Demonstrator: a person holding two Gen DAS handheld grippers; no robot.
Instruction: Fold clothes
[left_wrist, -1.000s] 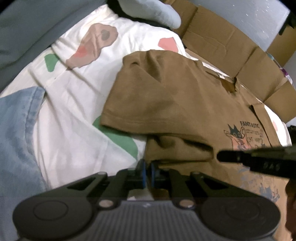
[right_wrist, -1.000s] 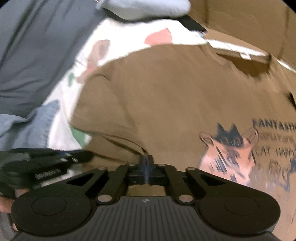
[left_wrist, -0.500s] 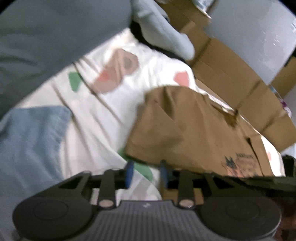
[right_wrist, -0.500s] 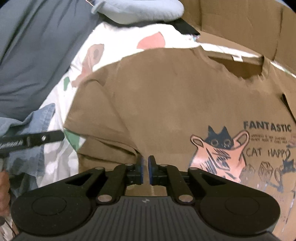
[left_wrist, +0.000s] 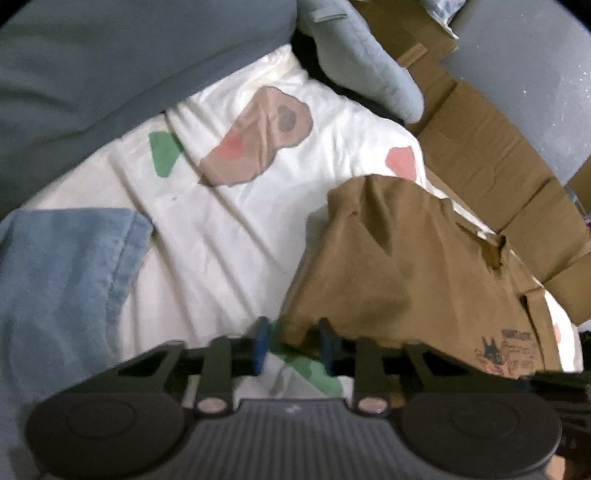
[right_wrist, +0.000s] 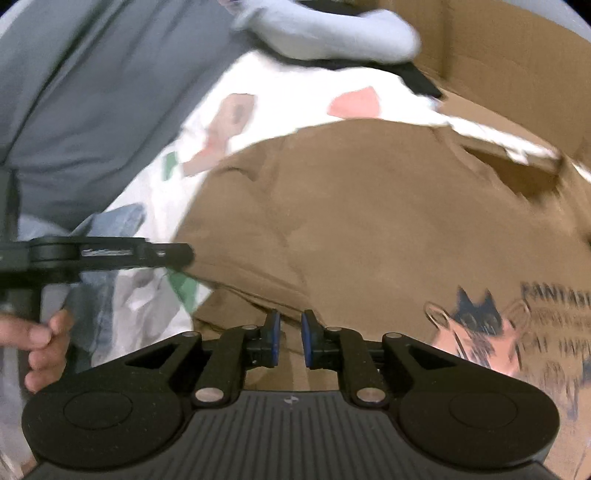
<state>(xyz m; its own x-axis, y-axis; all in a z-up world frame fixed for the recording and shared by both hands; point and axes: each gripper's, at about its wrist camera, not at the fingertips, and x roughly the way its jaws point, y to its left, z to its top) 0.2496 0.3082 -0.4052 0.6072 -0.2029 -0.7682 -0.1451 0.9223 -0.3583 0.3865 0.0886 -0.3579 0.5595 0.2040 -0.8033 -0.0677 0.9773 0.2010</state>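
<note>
A brown T-shirt (left_wrist: 413, 273) with a cat print lies face up on a white patterned sheet (left_wrist: 229, 229). It also shows in the right wrist view (right_wrist: 369, 221). My left gripper (left_wrist: 291, 341) is open, and the corner of the shirt's left sleeve lies between its blue pads. My right gripper (right_wrist: 290, 338) is open a little, just above the shirt's side below the sleeve, holding nothing. The left gripper shows in the right wrist view (right_wrist: 110, 253) at the sleeve edge.
A blue denim garment (left_wrist: 66, 280) lies on the sheet at the left. A grey cushion (left_wrist: 110, 66) and a pale blue pillow (left_wrist: 362, 70) lie behind. Flattened cardboard (left_wrist: 498, 155) lines the far right side.
My left gripper opened and moved left to the sleeve's corner. My right gripper went from shut to slightly open.
</note>
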